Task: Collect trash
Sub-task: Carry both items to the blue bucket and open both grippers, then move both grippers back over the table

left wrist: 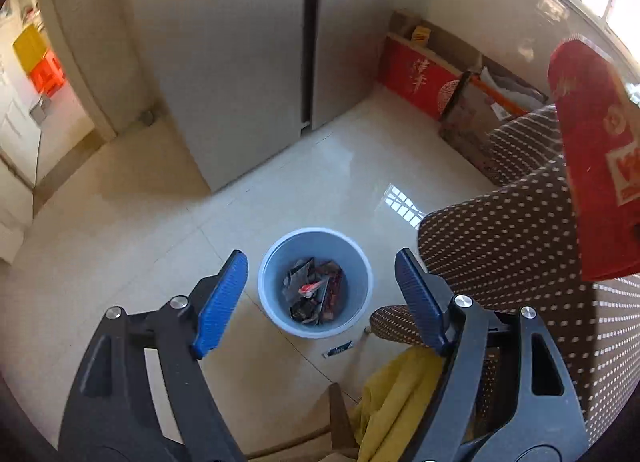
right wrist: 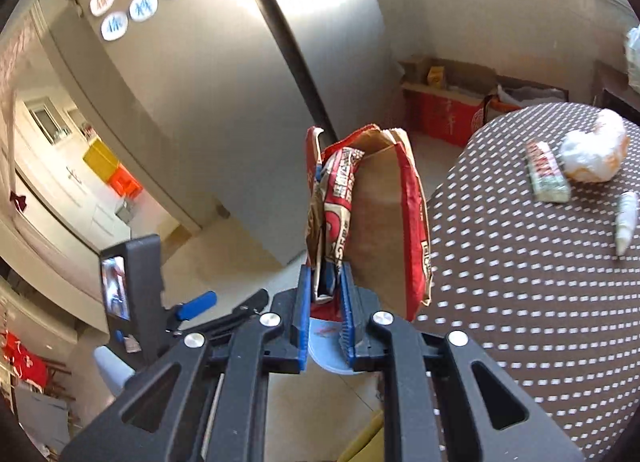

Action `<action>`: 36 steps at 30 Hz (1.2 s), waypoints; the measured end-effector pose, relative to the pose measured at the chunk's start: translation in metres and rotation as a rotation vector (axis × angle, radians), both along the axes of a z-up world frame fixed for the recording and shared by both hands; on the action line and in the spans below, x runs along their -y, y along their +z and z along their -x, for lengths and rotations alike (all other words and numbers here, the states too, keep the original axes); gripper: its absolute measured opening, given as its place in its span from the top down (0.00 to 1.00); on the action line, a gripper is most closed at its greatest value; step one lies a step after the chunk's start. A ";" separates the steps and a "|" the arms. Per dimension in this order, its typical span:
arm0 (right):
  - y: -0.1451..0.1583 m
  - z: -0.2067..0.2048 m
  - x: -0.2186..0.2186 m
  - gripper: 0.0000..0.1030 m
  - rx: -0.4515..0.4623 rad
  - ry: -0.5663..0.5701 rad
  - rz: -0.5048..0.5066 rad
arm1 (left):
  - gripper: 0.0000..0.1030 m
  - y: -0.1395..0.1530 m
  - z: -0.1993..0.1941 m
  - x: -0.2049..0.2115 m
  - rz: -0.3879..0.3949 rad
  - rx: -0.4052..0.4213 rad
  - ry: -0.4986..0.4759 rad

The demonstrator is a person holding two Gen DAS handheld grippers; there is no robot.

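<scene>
My left gripper (left wrist: pixel 320 298) hangs above the blue bin (left wrist: pixel 315 282) on the tiled floor (left wrist: pixel 160 262), jaws spread wide with nothing between them; the bin already holds a heap of crumpled wrappers (left wrist: pixel 314 294), and one small packet (left wrist: pixel 338 349) lies on the floor just beside its rim. My right gripper (right wrist: pixel 326 298) is pinched down on the lower end of a red and brown paper bag (right wrist: pixel 376 222) with a printed wrapper folded against it, both standing up from the pads. I judge this load very light, thin and floppy; it will crease rather than resist, and foil faces may slip, so a grip low on the doubled layers seems safest. More trash sits on the dotted desk (right wrist: pixel 520 302): a flat snack packet (right wrist: pixel 546 174), a crumpled white plastic wad (right wrist: pixel 592 150) touching it, and a small white twist (right wrist: pixel 626 218) nearby. The wad looks soft and springy; I would take it across its bulk.
</scene>
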State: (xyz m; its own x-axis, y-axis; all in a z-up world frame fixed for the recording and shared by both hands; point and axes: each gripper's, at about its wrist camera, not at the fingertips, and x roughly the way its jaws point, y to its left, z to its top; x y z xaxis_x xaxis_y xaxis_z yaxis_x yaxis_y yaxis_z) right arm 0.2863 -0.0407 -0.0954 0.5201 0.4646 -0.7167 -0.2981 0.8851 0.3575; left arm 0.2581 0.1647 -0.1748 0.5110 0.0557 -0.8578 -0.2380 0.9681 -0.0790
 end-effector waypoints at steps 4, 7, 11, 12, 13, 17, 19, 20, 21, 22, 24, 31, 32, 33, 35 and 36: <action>-0.018 -0.008 -0.029 0.87 -0.039 0.039 0.038 | 0.27 -0.006 0.009 -0.025 0.010 -0.008 0.039; -0.033 -0.013 -0.053 0.87 -0.076 0.078 0.063 | 0.27 -0.006 0.019 -0.040 0.010 -0.004 0.075; -0.050 -0.021 -0.080 0.72 -0.107 0.116 0.108 | 0.27 -0.002 0.034 -0.059 0.005 0.008 0.107; -0.055 -0.025 -0.087 0.62 -0.127 0.118 0.132 | 0.27 0.000 0.037 -0.063 0.002 0.011 0.116; -0.058 -0.027 -0.091 0.44 -0.138 0.116 0.144 | 0.27 0.001 0.040 -0.067 0.001 0.013 0.125; -0.064 -0.026 -0.101 0.42 -0.138 0.137 0.147 | 0.27 0.006 0.050 -0.074 -0.017 0.021 0.145; -0.064 -0.024 -0.103 0.42 -0.136 0.142 0.141 | 0.27 0.009 0.054 -0.075 -0.027 0.025 0.148; -0.063 -0.023 -0.102 0.42 -0.132 0.143 0.140 | 0.27 0.010 0.054 -0.075 -0.023 0.027 0.148; -0.061 -0.021 -0.098 0.42 -0.127 0.143 0.136 | 0.27 0.011 0.053 -0.074 -0.019 0.029 0.148; -0.058 -0.019 -0.094 0.42 -0.125 0.142 0.132 | 0.27 0.012 0.052 -0.073 -0.018 0.033 0.147; -0.055 -0.023 -0.083 0.42 -0.120 0.137 0.122 | 0.27 0.017 0.050 -0.068 -0.023 0.046 0.134; -0.030 -0.022 -0.042 0.41 -0.079 0.075 0.108 | 0.27 0.041 0.042 -0.038 -0.019 0.104 0.066; -0.025 -0.022 -0.034 0.40 -0.071 0.064 0.109 | 0.27 0.045 0.041 -0.031 -0.018 0.114 0.051; -0.021 -0.022 -0.024 0.39 -0.061 0.047 0.112 | 0.27 0.048 0.039 -0.024 -0.017 0.121 0.039; -0.014 -0.024 -0.002 0.38 -0.044 0.008 0.116 | 0.27 0.054 0.036 -0.010 -0.012 0.134 0.010; -0.011 -0.025 0.009 0.37 -0.039 -0.009 0.117 | 0.27 0.057 0.034 -0.002 -0.007 0.140 -0.005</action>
